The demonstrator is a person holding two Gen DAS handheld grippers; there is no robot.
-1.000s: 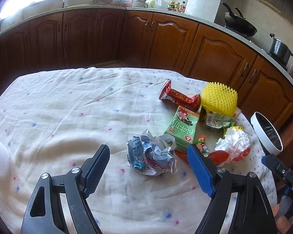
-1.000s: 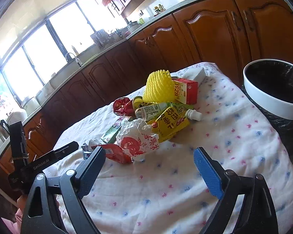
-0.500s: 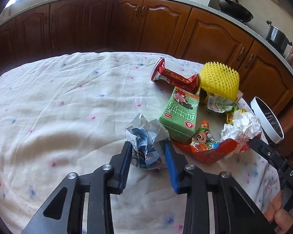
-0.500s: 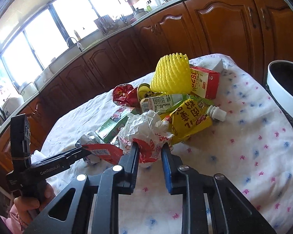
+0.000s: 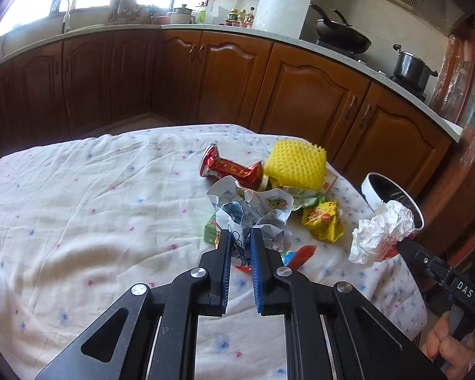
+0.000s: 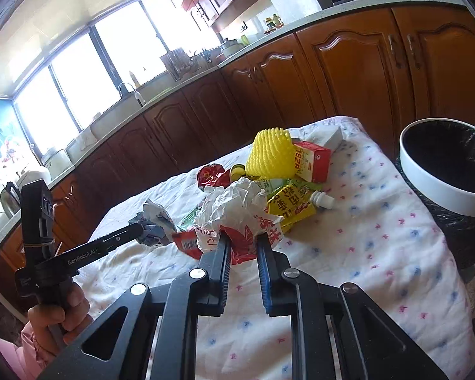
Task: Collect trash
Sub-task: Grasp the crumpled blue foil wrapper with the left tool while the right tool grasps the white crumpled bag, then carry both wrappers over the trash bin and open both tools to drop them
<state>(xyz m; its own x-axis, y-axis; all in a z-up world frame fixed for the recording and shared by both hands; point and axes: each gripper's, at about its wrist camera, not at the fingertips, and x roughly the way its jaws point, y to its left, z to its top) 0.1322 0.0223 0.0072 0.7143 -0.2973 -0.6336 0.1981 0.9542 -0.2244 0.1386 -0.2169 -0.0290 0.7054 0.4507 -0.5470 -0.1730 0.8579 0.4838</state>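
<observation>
My left gripper is shut on a crumpled blue-and-white paper ball and holds it above the table. My right gripper is shut on a crumpled white-and-red wrapper, lifted off the cloth; this wrapper also shows in the left wrist view, near the bin. The white-rimmed trash bin with a black liner stands past the table's right edge. The left gripper with its paper ball shows in the right wrist view.
On the cloth-covered table lie a crushed red can, a yellow foam net, a yellow pouch, a green carton and a red-white carton. Wooden cabinets stand behind.
Both grippers went from open to shut, each on its piece of trash. Both have since lifted their trash off the table; the white-and-red wrapper has moved toward the bin.
</observation>
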